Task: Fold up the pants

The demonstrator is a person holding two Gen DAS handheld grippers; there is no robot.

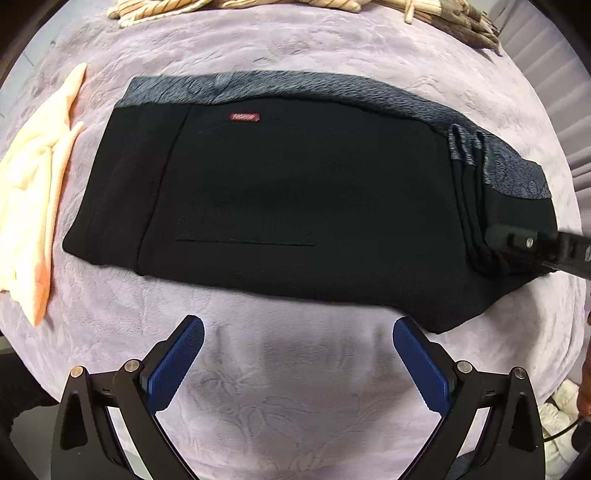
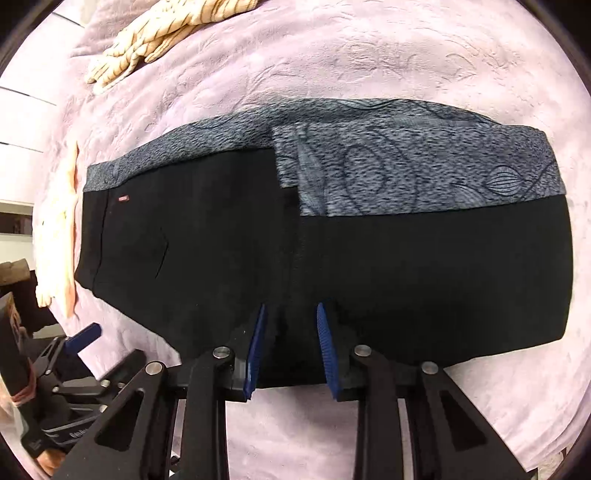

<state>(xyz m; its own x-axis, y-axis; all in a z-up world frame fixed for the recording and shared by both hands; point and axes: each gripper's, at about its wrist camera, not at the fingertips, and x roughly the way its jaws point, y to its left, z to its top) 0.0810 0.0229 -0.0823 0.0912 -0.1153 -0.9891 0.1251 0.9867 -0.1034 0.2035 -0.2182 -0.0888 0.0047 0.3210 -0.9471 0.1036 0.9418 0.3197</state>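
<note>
A: Starting far left in the left wrist view, we've got a peach-coloured soft cloth (image 1: 33, 206) lying on the lilac embossed plush blanket (image 1: 295, 387), just beside the folded black pants with the grey patterned lining (image 1: 288, 206).

B: And we can see the small red woven label (image 1: 245, 117) near the top edge of those pants, with the grey band running along the far side.

A: Up at the far edge, a cream striped knitted garment (image 1: 236, 7) sits well apart from the pants.

B: Our left gripper with blue ribbed pads (image 1: 297, 332) hovers over bare blanket just short of the near edge of the pants, jaws spread wide, nothing between them.

A: Moving right, the right gripper with blue ribbed pads (image 2: 290, 325) is at the near edge of the pants (image 2: 406, 266), in the right wrist view.

B: Its pads have bunched black cloth between them, jaws partly closed in; we'd call that a grasp on the pants' edge.

A: From the left view, its black finger (image 1: 517, 240) lies on the right end of the pants.
</note>
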